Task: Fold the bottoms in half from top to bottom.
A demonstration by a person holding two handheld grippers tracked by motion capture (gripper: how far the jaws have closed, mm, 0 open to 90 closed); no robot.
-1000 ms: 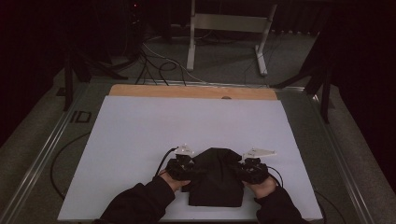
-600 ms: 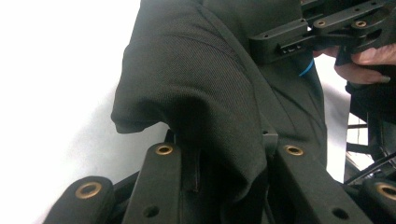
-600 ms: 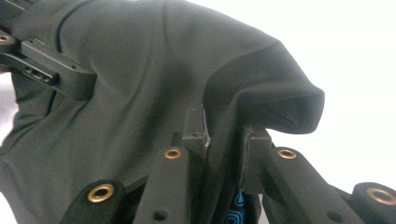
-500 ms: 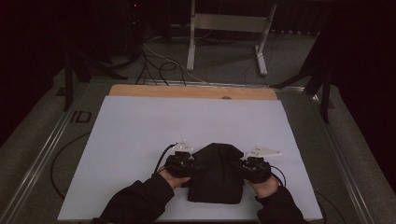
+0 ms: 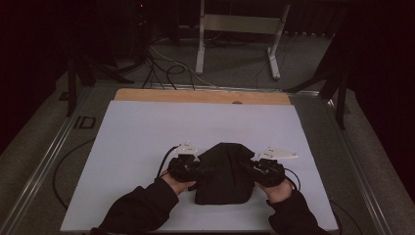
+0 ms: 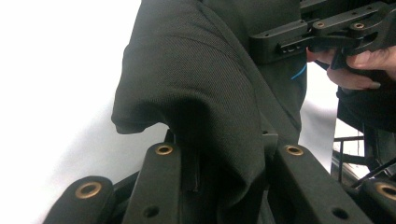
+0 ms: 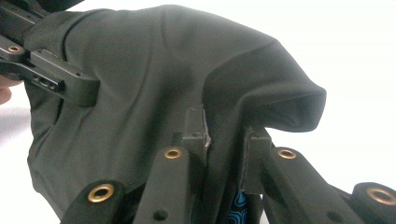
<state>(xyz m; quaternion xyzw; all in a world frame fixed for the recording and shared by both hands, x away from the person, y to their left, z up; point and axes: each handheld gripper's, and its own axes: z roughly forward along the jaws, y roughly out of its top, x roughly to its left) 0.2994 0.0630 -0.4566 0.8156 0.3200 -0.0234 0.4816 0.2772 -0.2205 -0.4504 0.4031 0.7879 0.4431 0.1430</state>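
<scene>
Black cloth (image 5: 224, 172) near the front edge of the white table (image 5: 147, 132), pinched from both sides. Left gripper (image 5: 188, 168) squeezing one folded edge, right gripper (image 5: 259, 170) squeezing the other. Edges lifted, middle sagging. Letters "ID" (image 5: 84, 122) readable beside the table's left rim. Blue pattern on the cloth, too small to read.

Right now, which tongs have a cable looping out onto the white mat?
The left tongs: their black cable arcs over the white mat beside the dark cloth. The right tongs show no such loop on their outer side.
</scene>
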